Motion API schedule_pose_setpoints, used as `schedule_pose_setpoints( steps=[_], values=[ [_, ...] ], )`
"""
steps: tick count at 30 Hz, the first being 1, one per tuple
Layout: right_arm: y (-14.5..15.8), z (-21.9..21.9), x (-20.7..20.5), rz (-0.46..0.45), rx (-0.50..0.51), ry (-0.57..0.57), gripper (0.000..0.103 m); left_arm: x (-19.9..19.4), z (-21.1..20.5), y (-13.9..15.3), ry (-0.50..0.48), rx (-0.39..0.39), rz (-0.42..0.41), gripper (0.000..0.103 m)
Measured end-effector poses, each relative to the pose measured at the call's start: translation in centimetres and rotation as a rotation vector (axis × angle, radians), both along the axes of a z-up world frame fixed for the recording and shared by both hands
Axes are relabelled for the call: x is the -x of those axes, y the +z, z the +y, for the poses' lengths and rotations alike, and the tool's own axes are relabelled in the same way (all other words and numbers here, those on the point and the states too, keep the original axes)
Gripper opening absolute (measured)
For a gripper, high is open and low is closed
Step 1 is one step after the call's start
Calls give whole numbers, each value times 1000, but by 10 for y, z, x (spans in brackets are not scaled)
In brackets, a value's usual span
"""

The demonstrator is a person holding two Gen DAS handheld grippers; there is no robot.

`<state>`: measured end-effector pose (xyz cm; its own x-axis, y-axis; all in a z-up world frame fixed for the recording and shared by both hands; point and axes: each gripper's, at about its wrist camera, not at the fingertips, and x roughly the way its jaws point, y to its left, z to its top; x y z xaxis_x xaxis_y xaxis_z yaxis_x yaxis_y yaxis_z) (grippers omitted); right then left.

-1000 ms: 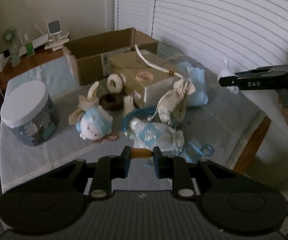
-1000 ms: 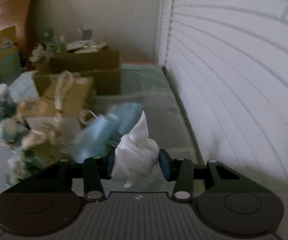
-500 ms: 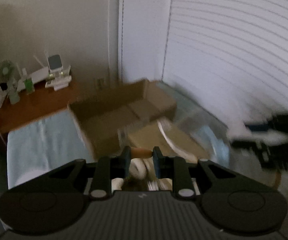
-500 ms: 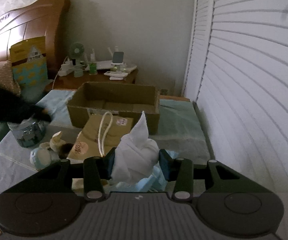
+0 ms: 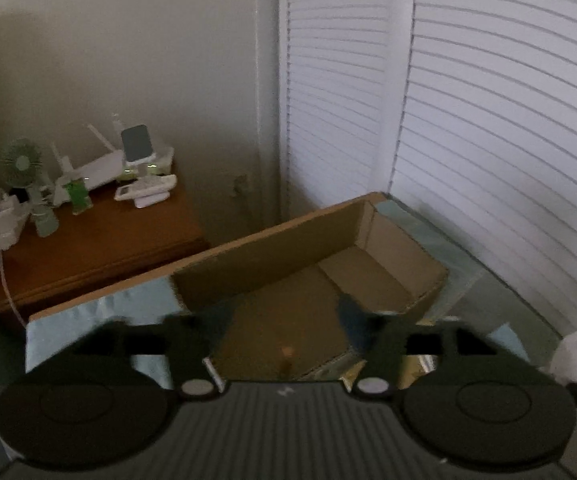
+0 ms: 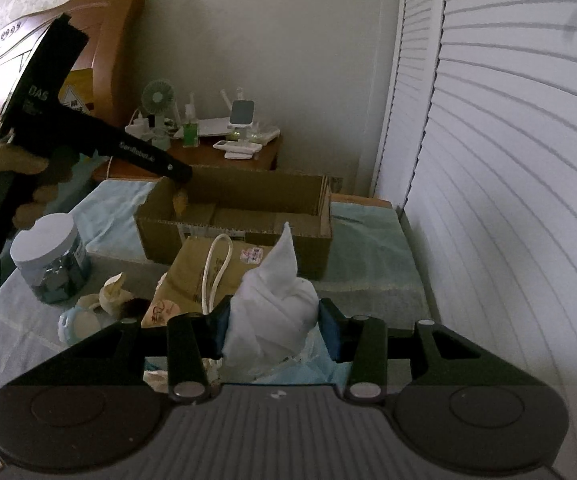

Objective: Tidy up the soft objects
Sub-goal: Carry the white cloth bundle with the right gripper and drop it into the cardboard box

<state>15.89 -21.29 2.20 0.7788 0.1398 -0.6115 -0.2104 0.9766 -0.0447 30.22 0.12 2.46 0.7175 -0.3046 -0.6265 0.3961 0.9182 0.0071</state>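
My left gripper (image 5: 284, 316) hovers over the open cardboard box (image 5: 388, 280). Its jaws are opening, and nothing is between them. A small orange-brown object (image 5: 286, 354) shows just below the gap, inside the box. In the right wrist view, the left gripper (image 6: 178, 174) is held by a hand, and the same object (image 6: 179, 200) hangs under its tip over the box (image 6: 240, 240). My right gripper (image 6: 272, 332) is shut on a white cloth bundle (image 6: 276, 304) in front of the box. The bundle (image 5: 576, 356) also shows at the left view's right edge.
A brown paper bag with white handles (image 6: 208, 276), a white-lidded jar (image 6: 50, 258) and a pale blue plush toy (image 6: 78, 320) lie on the bed in front of the box. A nightstand (image 5: 88, 236) with a fan stands behind. Louvred doors (image 5: 488, 120) line the right.
My left gripper has travelled from the pile of objects to above the box, and its jaws have parted, releasing the orange-brown object. The right gripper rose slightly, still gripping the white bundle.
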Motion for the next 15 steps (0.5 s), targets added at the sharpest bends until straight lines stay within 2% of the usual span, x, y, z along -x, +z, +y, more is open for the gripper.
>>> schedule_pose_setpoints(
  steps=[2,6,8,15],
  values=[
    [1,2,-3,-3,2,2,49,11,5,4,2,8,-26,85],
    [2,7,-8,-5,12,16,50,40,14,8,8,-10,-45,93],
    [5,10,-10,-10,16,24,50,57,18,10,7,-11,-47,100],
    [17,21,-35,-20,8,71,50,116,30,-2,55,-5,-15,100]
  ],
)
